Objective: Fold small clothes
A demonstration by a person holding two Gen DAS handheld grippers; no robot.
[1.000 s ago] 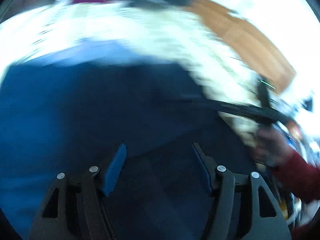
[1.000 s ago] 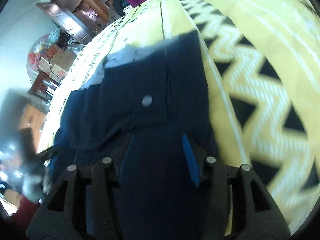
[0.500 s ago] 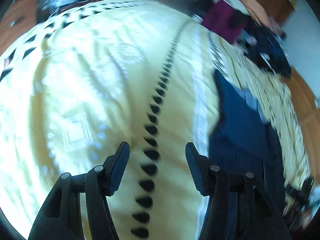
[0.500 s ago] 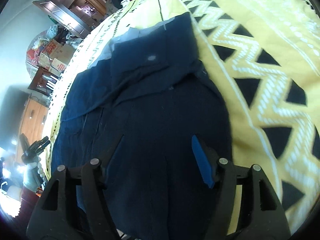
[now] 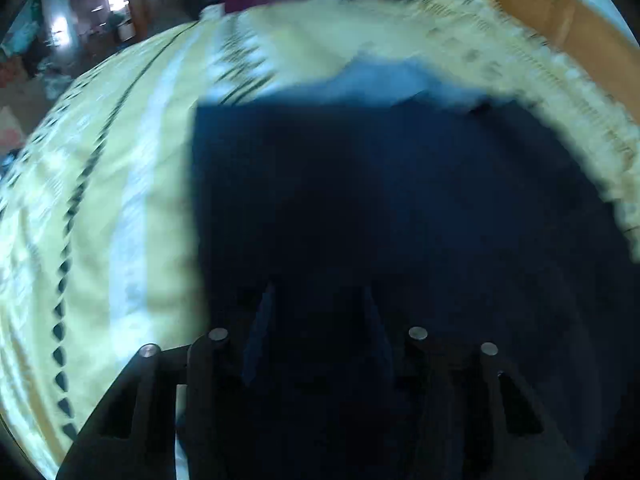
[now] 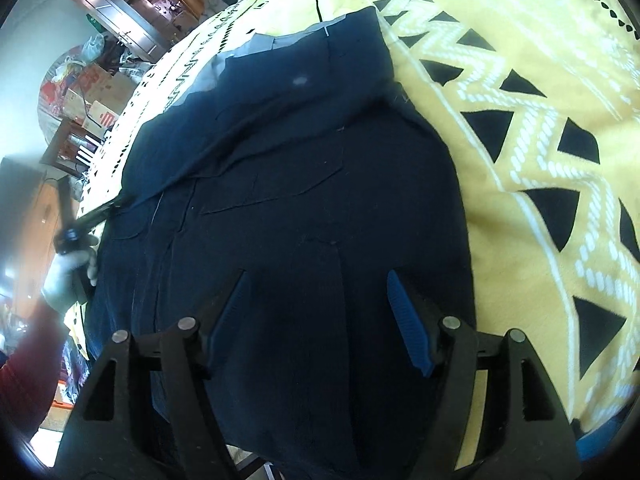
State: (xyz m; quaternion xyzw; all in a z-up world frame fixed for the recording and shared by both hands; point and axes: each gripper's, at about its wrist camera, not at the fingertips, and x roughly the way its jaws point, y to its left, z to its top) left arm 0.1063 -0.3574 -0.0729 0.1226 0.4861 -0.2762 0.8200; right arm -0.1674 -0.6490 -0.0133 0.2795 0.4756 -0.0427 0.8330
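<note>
Navy garment (image 6: 320, 184) on yellow blanket (image 6: 540, 92)

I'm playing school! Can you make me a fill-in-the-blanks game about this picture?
1. The garment lying on the blanket is dark ____.
2. The blanket is mostly ____ with black triangles.
3. The right gripper has its fingers ____, with nothing between them.
4. The left gripper hangs over the ____.

Missing words: blue; yellow; open; garment

Both grippers are the same build: black plastic frames with triangular cutouts and round silver screw heads, plus ribbed blue pads on the inner finger faces. The right gripper (image 6: 320, 312) shows it sharpest, the left gripper (image 5: 318, 316) is blurry. Person's got a light glove (image 6: 66, 276) and a dark red sleeve (image 6: 24, 376).
</note>
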